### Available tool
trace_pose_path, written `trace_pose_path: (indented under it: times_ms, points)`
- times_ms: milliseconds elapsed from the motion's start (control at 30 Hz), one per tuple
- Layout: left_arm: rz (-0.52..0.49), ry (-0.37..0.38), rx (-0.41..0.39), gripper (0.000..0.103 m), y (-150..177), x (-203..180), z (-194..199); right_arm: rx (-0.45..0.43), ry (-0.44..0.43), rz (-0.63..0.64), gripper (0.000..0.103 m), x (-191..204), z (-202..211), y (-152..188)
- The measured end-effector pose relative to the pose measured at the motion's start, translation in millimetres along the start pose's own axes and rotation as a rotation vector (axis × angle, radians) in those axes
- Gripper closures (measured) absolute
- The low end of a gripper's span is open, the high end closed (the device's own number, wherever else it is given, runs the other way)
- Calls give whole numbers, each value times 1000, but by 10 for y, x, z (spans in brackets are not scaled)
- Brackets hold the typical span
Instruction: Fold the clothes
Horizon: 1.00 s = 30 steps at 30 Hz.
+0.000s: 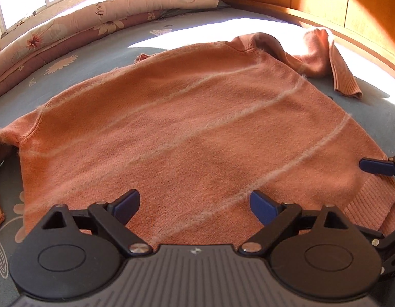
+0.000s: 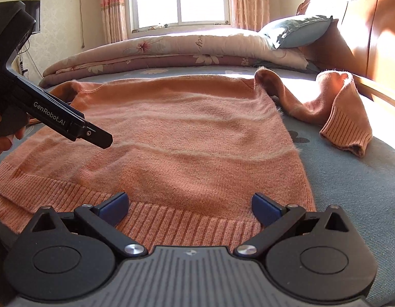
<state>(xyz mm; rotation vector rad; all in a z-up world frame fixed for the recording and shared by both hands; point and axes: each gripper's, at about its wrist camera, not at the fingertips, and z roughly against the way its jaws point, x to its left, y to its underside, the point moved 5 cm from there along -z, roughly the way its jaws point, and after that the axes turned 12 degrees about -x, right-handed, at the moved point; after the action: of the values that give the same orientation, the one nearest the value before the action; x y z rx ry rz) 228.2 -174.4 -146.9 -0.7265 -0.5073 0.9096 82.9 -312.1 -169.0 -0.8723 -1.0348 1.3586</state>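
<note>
An orange knit sweater [image 1: 187,128] with pale stripes lies flat on the blue bed; it also shows in the right wrist view [image 2: 177,138]. One sleeve [image 2: 335,117] lies bunched off to the right, its ribbed cuff [image 1: 346,81] on the sheet. My left gripper [image 1: 195,204] is open and empty, just above the sweater's body. My right gripper [image 2: 189,206] is open and empty over the ribbed hem [image 2: 187,220]. Its blue finger [image 1: 376,166] shows at the right edge of the left wrist view. The left gripper's body [image 2: 56,112] shows at the left of the right wrist view.
A folded floral quilt [image 2: 172,51] and a blue pillow [image 2: 297,30] lie at the far side of the bed under the window [image 2: 182,0]. A wooden headboard [image 1: 351,12] runs along the right. The blue sheet [image 2: 363,184] lies right of the sweater.
</note>
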Motion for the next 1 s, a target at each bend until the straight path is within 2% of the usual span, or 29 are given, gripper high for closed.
trace_pose_path:
  times_ms: [133, 300, 400, 533, 633, 767, 900, 1000]
  points:
    - [75, -7, -15, 10, 186, 62, 103, -3, -1, -14, 0, -8, 7, -3]
    - [131, -14, -17, 10, 444, 128, 409, -14, -1, -46, 0, -30, 11, -3]
    - [138, -3, -22, 10, 477, 115, 551, -27, 3, -49, 0, -27, 11, 4]
    - [138, 46, -77, 10, 398, 20, 594, -36, 12, -30, 0, -4, 10, 17]
    - [182, 106, -52, 10, 451, -89, 529, -42, 10, -35, 0, -14, 10, 17]
    - [140, 92, -58, 8, 630, -260, 670, -44, 9, -32, 0, -15, 12, 20]
    - [103, 128, -67, 8, 688, -251, 870, -43, 16, -17, 0, 4, 5, 26]
    - [118, 57, -141, 8, 545, 22, 921, -43, 17, -13, 0, 4, 5, 28]
